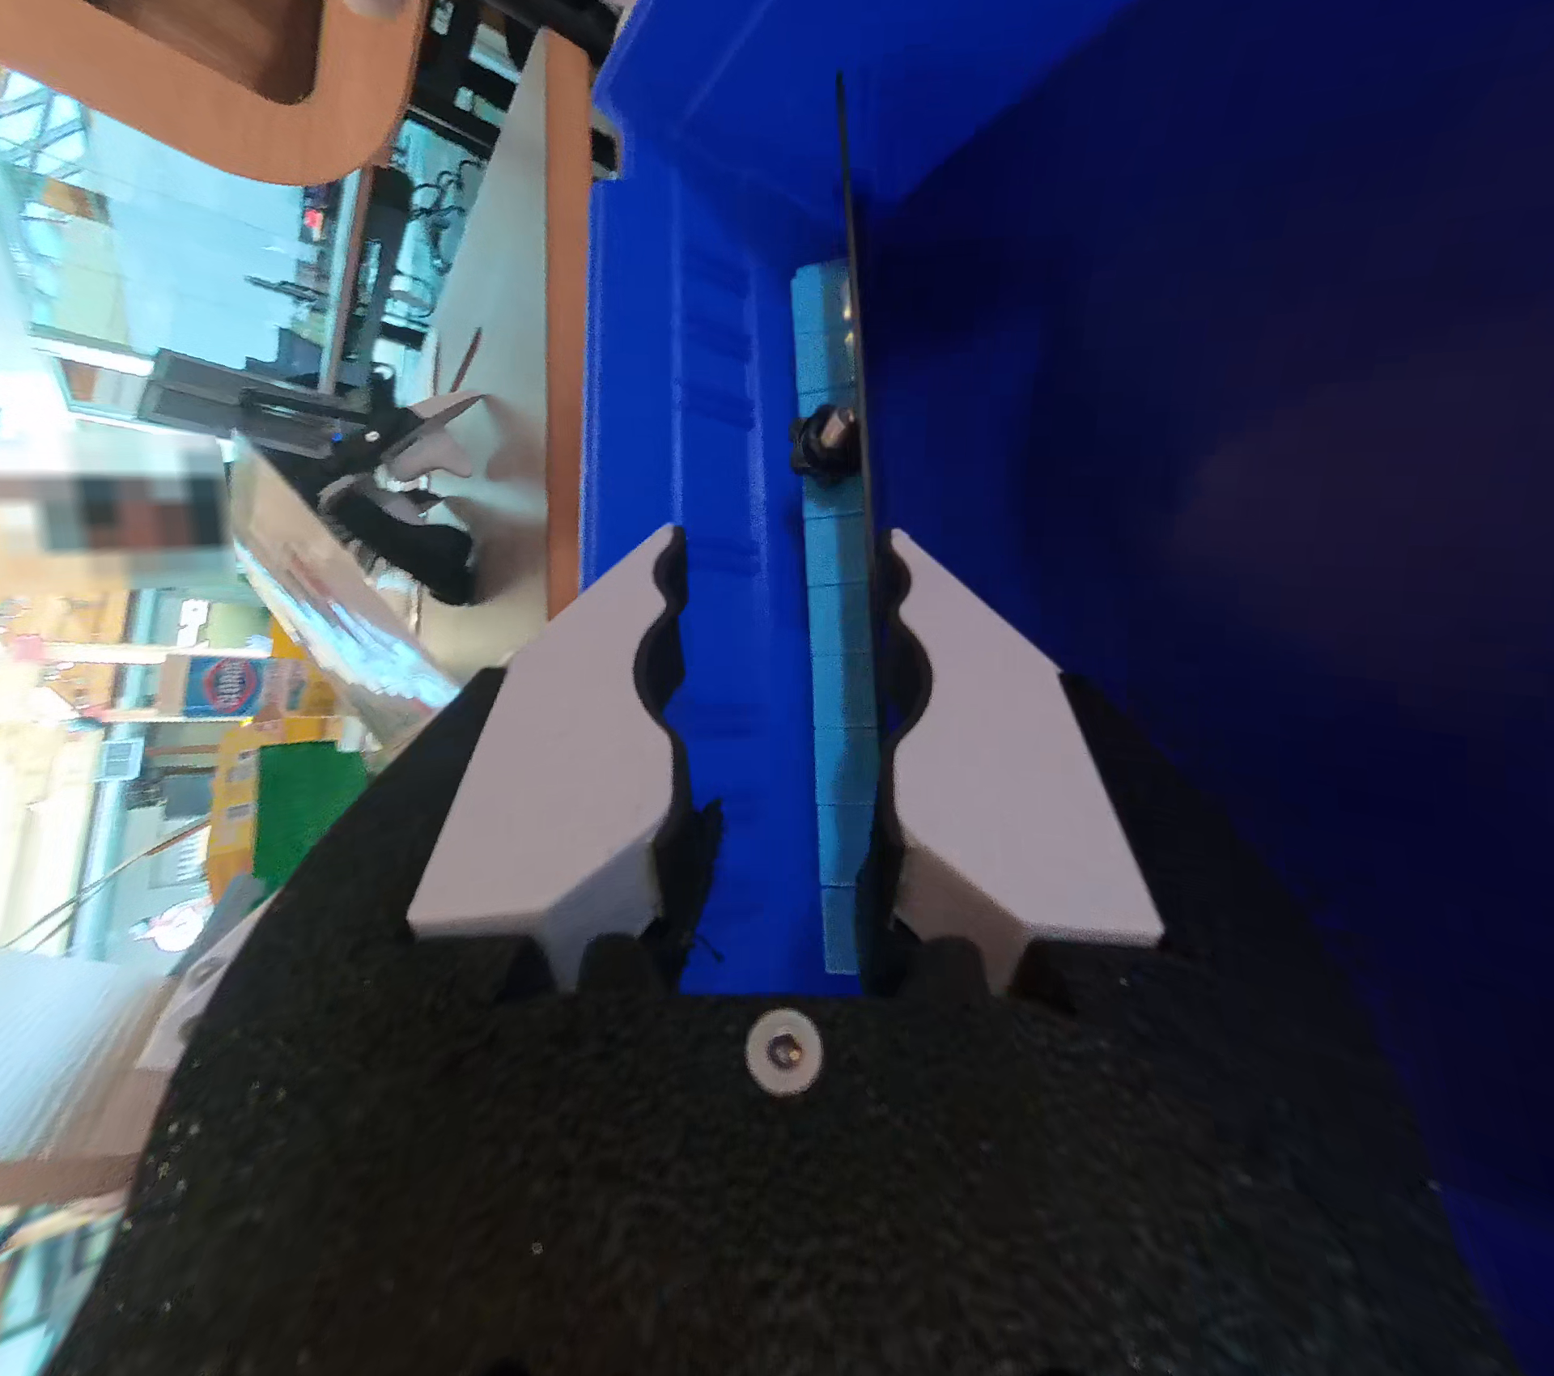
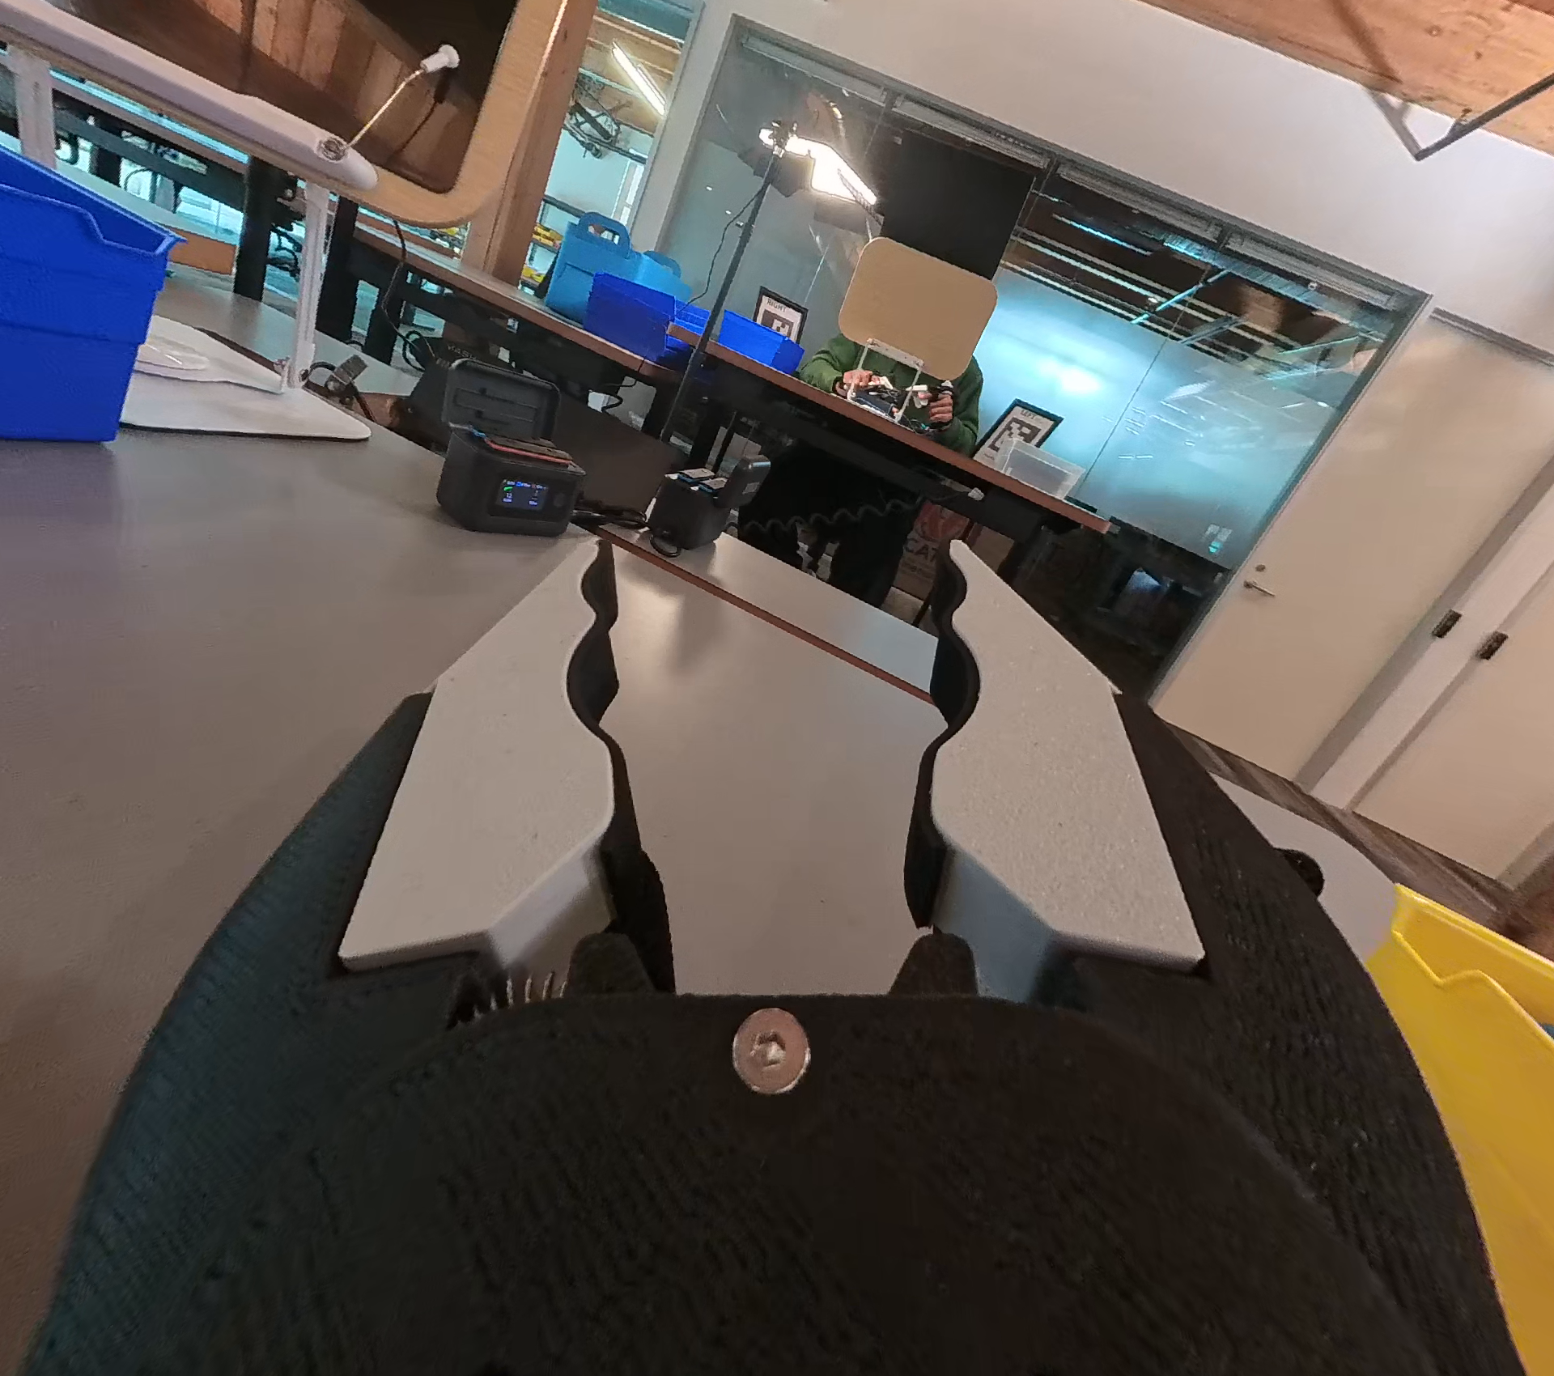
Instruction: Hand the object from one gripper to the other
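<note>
the left gripper sits closest, its black body filling the lower frame, and it reaches into a blue bin. its fingers stand apart, with a gap between them. in that gap lies the object: a light blue segmented strip backed by a thin black plate, with a small black knob partway along it. the plate edge runs right along the pad of one finger, seemingly touching, while the other finger is clear of it. so nothing is clamped yet, as far as i can judge.

the right gripper hangs low over a grey table, jaws wide apart and empty, pointing across the room. a blue bin sits off to one side and a yellow bin to the other.

the task looks barely begun: the pickup isn't finished, and the lift, the meeting of the two grippers and the transfer itself are all left.
</note>
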{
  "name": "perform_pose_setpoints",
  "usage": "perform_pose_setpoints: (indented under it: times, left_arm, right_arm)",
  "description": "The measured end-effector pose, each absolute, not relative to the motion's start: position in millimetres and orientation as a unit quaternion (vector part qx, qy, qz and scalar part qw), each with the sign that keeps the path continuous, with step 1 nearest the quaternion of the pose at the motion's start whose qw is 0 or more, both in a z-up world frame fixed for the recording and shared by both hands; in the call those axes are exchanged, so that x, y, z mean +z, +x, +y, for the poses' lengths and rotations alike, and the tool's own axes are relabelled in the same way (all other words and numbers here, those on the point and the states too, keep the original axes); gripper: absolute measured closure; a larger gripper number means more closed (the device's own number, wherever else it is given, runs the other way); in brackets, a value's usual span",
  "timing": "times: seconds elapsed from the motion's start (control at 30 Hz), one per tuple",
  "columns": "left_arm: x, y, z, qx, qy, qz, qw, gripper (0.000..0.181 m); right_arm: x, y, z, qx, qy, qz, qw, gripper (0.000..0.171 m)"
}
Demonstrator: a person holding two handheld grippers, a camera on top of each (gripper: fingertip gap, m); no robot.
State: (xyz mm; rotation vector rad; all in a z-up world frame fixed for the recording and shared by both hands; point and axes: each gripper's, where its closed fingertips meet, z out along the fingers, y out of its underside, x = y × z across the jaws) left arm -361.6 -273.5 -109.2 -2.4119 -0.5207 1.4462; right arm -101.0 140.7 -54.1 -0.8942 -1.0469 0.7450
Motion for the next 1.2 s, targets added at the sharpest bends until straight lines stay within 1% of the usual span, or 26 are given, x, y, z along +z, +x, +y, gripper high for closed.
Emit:
perform_pose_setpoints:
  times: [0.07,0.17,0.27,0.4,0.57,0.63,0.73,0.83,0.9,0.97,1.07,1.13,1.2]
  left_arm:
    - [-118,-366,-280,0.484,-0.844,-0.192,0.128,0.142]
    - [-138,-365,-280,0.418,-0.869,-0.218,0.150,0.151]
    - [-146,-359,-275,0.376,-0.883,-0.220,0.175,0.179]
    - [-136,-356,-274,0.392,-0.880,-0.205,0.173,0.181]
    - [-102,-340,-257,0.370,-0.873,-0.223,0.228,0.181]
    - [-78,-334,-244,0.365,-0.862,-0.224,0.271,0.181]
    - [-25,-322,-214,0.384,-0.825,-0.209,0.358,0.181]
    - [26,-288,-156,0.354,-0.784,-0.164,0.483,0.181]
    - [46,-257,-111,0.325,-0.760,-0.118,0.550,0.181]
    - [47,-235,-68,0.307,-0.745,-0.083,0.587,0.181]
    - [19,-229,-13,0.292,-0.741,-0.067,0.601,0.181]
    - [-1,-213,21,0.218,-0.730,-0.048,0.646,0.181]
    - [-15,-191,44,0.094,-0.703,-0.031,0.704,0.181]
  right_arm:
    - [-54,-101,141,0.336,-0.403,-0.471,0.709,0.097]
    - [-53,-101,140,0.336,-0.401,-0.472,0.710,0.097]
    - [-54,-103,139,0.333,-0.400,-0.476,0.710,0.098]
    - [-54,-103,139,0.331,-0.399,-0.477,0.709,0.098]
    - [-55,-104,140,0.336,-0.403,-0.476,0.706,0.101]
    - [-55,-104,139,0.337,-0.403,-0.477,0.704,0.101]
    - [-53,-106,135,0.338,-0.393,-0.482,0.706,0.102]
    - [-54,-108,130,0.330,-0.380,-0.494,0.709,0.104]
    - [-55,-107,128,0.325,-0.372,-0.499,0.712,0.104]
    - [-53,-105,125,0.332,-0.364,-0.497,0.714,0.104]
    - [-52,-101,124,0.350,-0.363,-0.493,0.709,0.104]
    - [-52,-99,123,0.378,-0.365,-0.489,0.696,0.104]
    - [-49,-96,120,0.420,-0.367,-0.481,0.676,0.104]
